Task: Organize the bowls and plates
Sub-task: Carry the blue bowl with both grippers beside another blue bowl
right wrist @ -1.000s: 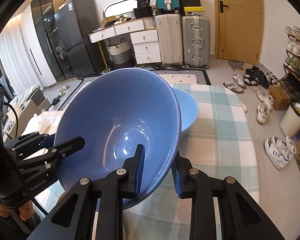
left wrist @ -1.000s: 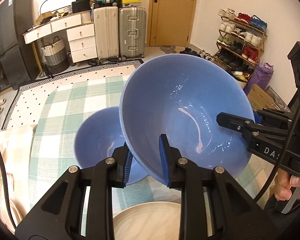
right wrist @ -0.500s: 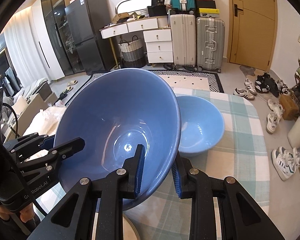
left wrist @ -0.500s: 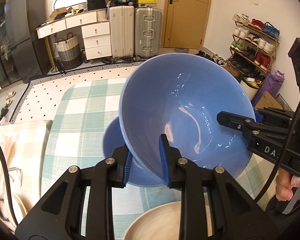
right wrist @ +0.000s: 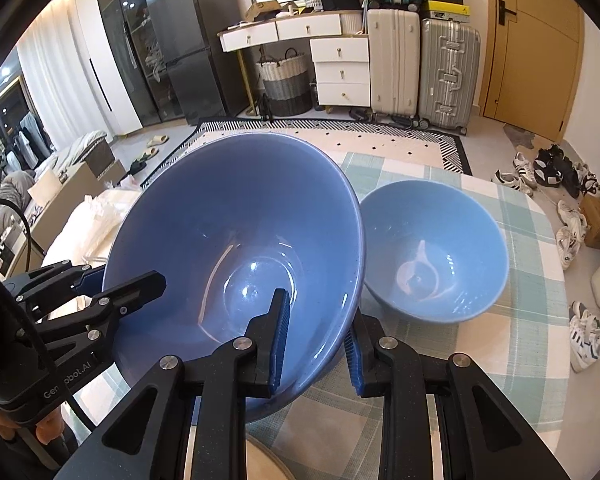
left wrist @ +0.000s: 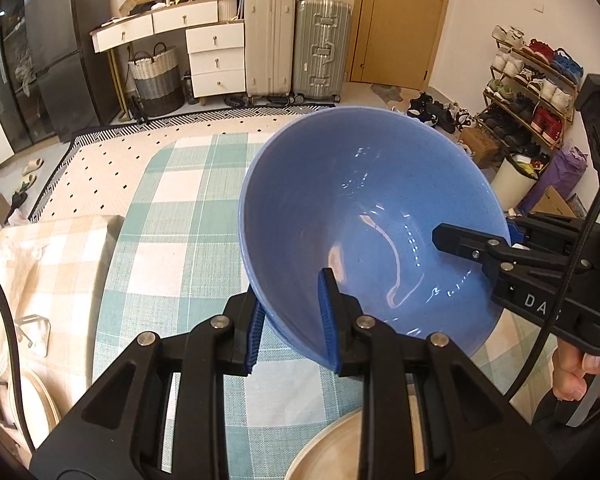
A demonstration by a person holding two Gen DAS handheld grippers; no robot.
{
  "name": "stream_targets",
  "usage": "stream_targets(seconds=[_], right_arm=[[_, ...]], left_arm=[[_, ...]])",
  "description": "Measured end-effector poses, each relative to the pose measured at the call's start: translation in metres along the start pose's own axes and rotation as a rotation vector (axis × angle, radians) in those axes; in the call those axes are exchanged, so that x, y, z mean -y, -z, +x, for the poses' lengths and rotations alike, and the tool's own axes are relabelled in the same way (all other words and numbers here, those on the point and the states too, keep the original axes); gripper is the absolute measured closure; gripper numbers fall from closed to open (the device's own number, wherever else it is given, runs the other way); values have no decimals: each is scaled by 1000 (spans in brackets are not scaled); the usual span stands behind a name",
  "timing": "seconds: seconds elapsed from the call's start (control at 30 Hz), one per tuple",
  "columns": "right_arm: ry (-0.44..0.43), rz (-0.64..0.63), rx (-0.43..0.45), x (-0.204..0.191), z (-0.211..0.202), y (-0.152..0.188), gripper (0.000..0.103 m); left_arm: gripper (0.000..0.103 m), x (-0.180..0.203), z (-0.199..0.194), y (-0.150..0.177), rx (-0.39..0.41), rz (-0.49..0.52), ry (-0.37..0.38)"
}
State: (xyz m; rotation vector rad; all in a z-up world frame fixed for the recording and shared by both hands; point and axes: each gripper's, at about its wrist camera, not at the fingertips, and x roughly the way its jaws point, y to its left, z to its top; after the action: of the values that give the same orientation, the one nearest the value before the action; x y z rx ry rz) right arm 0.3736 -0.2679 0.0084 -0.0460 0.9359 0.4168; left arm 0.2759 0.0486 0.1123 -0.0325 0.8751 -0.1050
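The large blue bowl (right wrist: 236,256) has swung clear of the smaller light-blue bowl (right wrist: 434,252), which a second ago sat mostly hidden behind it and now stands in full view on the checked worktop (right wrist: 512,344), just right of it. Both tongs pinch the large bowl's rim: the left tongs (left wrist: 290,320) at the near edge of their view, the right tongs (right wrist: 316,342) on the opposite side. The bowl is tilted, its mouth facing up and toward the cameras. Open checked cloth lies to the left, and a beige plate (left wrist: 332,454) shows just below.
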Motion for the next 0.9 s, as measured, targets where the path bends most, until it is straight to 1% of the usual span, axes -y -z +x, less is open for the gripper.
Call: stream_targets(seconds=[0.23,0.3,0.37,0.47,0.7,0.9], right_arm=[[11,-7,-37,-2,20,3,76],[13,-5,-48,-2,26,5,76],[11,-3,-59,0,32,6,76],[7,-1,-72,0,38,9,76],[1,-7,-101,-1,49,8,76],[-4,-14,-124,-2,60,7,76]], left_arm=[[81,11,33,4,-33,-3,-1],[81,22,44,4,-46,-3,-2],[81,23,54,5,-58,-4,0],[81,28,65,10,-70,-5,-1],[81,26,87,22,-99,-13,-4],[81,22,101,22,-110,-10,-14]])
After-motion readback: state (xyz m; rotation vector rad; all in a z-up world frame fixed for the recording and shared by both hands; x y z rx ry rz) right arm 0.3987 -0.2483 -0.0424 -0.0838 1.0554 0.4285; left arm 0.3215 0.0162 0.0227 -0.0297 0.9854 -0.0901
